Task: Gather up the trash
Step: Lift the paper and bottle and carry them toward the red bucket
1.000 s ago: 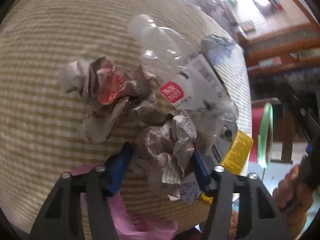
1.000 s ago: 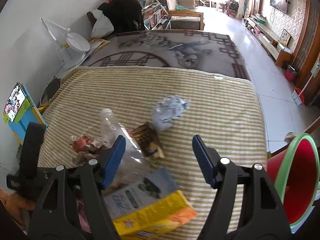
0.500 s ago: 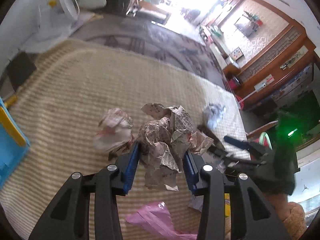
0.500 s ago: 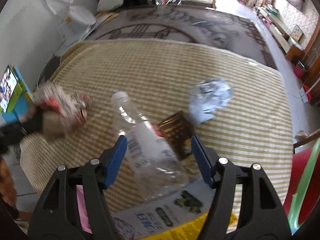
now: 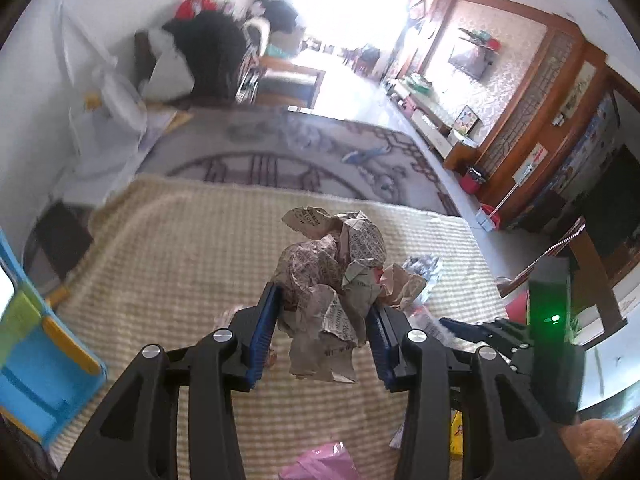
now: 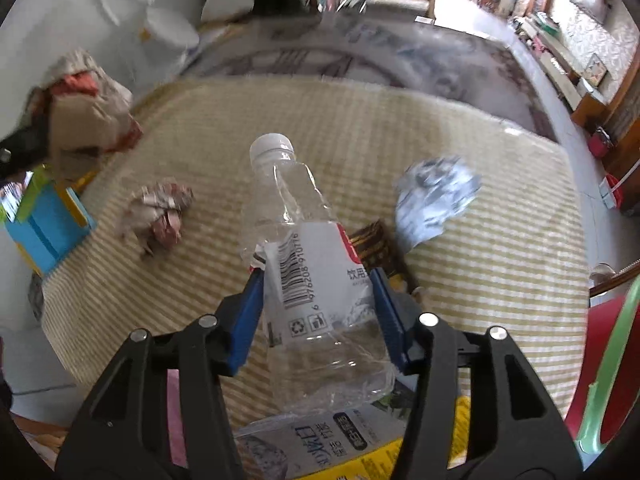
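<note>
On striped mat, patterned rug beyond

On the mat we see a paper ball left of the bottle, a foil wad to its right, a carton nearest us, and a bin beyond the mat's right edge.

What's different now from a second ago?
The left tool closed on the crumpled newspaper ball and lifted it off the striped mat. The right tool has just been closing around the clear bottle. The blue-grey paper wad and red bin stayed put.
</note>
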Motion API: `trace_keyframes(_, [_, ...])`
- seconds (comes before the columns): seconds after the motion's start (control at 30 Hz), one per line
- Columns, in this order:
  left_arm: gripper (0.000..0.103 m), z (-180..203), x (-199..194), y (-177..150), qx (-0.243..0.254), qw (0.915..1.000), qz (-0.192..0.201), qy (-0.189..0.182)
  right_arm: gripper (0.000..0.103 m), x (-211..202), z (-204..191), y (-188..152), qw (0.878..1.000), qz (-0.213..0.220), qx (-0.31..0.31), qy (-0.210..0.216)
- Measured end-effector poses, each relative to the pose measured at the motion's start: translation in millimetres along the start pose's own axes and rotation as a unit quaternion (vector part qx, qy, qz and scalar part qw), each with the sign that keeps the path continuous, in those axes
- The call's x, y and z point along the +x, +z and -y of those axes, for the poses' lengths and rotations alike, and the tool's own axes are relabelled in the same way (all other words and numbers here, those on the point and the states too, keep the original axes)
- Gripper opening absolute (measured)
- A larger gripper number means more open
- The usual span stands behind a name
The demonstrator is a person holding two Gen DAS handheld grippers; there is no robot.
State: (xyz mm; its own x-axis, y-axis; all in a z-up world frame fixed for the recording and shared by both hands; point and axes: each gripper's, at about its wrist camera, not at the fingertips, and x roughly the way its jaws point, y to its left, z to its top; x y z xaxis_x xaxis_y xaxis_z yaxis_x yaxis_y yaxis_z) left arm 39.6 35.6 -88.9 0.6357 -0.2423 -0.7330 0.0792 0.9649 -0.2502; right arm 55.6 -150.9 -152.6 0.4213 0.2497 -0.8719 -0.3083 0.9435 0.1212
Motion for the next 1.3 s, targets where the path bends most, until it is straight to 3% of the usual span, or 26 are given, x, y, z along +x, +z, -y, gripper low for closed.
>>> trace_keyframes(0.3, [0.04,40,-17,9,0.067,0.9969,0.039,0.009,0.052,-45,23,6,0.997,0.06,0.049,0.006])
trace_keyframes(0.5, [0.04,59,-25,10,0.101,0.9932,0.053,0.021,0.052,-57,34,1,0.995,0.075,0.069,0.003])
trace_keyframes(0.93, [0.04,108,-23,0,0.134,0.9897,0.049,0.009,0.052,-93,78,-20,0.988,0.109,0.113,0.001])
trace_keyframes(1.3, [0.041,180,-13,-16,0.133,0.9893,0.046,0.038,0.052,-113,151,-45,0.985,0.114,0.128,0.022])
